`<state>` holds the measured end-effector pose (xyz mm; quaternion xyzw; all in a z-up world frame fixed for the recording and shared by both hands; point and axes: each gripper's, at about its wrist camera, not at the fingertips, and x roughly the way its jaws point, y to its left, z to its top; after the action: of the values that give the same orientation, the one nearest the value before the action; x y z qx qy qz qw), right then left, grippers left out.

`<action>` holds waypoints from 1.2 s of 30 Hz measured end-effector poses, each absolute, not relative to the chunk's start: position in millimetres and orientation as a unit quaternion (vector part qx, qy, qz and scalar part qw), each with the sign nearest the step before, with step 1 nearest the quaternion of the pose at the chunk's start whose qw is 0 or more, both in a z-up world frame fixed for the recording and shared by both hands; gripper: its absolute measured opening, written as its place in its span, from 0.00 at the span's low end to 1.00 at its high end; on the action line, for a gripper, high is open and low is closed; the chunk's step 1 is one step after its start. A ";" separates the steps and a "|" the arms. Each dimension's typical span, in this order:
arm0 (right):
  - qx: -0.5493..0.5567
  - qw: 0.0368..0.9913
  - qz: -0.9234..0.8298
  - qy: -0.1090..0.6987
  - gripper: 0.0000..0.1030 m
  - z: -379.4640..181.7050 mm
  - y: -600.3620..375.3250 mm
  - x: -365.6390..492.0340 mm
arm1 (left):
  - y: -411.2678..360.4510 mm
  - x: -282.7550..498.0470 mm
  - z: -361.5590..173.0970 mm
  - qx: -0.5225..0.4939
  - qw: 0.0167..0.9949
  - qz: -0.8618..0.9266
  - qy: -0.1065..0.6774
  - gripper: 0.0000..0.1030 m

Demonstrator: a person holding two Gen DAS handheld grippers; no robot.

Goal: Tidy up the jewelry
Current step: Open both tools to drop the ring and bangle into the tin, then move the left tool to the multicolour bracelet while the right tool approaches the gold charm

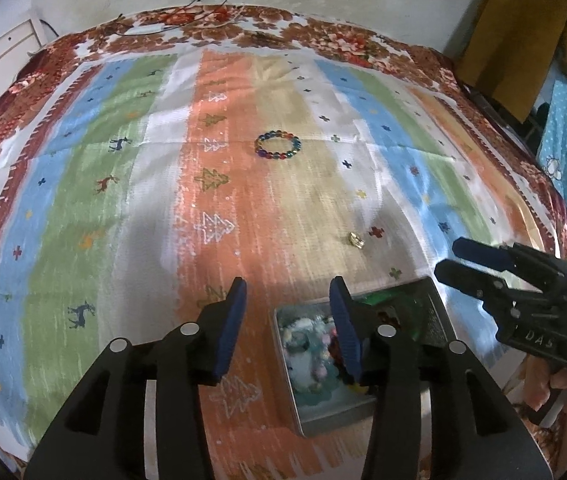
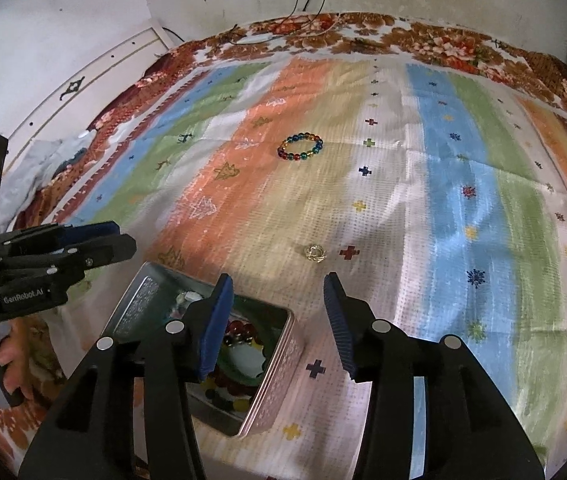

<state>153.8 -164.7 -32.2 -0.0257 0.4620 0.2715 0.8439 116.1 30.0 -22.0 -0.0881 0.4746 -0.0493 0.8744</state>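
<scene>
Round glossy bead bracelet, rectangular metal tin

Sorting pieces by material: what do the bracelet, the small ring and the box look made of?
Bracelet: glossy multicoloured beads, likely glass or plastic, judging by their shine. Ring: gold-toned metal with glints; too small to confirm. Box: thin sheet metal, a tin, with grey reflective walls.

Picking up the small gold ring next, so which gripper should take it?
Probably the right gripper: it is open, empty, and the gold ring lies just ahead between its fingers. The left gripper, also open, sits over the tin, with the ring off to its right.
</scene>
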 end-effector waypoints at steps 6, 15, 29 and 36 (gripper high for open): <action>-0.021 0.829 0.278 0.484 0.47 -37.5 -159.7 170.2 | 37.9 137.8 -23.4 -0.098 0.870 -0.044 0.482 0.44; 0.003 0.798 0.284 0.531 0.47 -49.5 -154.7 200.2 | 42.6 170.8 -30.0 -0.092 0.864 -0.037 0.493 0.45; -0.017 0.771 0.282 0.571 0.47 -75.6 -141.6 226.8 | 54.4 231.7 -49.6 -0.101 0.850 -0.031 0.516 0.45; -0.012 0.754 0.283 0.593 0.47 -87.8 -138.7 241.1 | 56.9 253.0 -58.7 -0.114 0.847 -0.029 0.519 0.46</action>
<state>241.1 -138.7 -87.8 -0.0117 0.5926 0.2829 0.7541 253.0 56.9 -58.7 -0.1143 0.5190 -0.0285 0.8467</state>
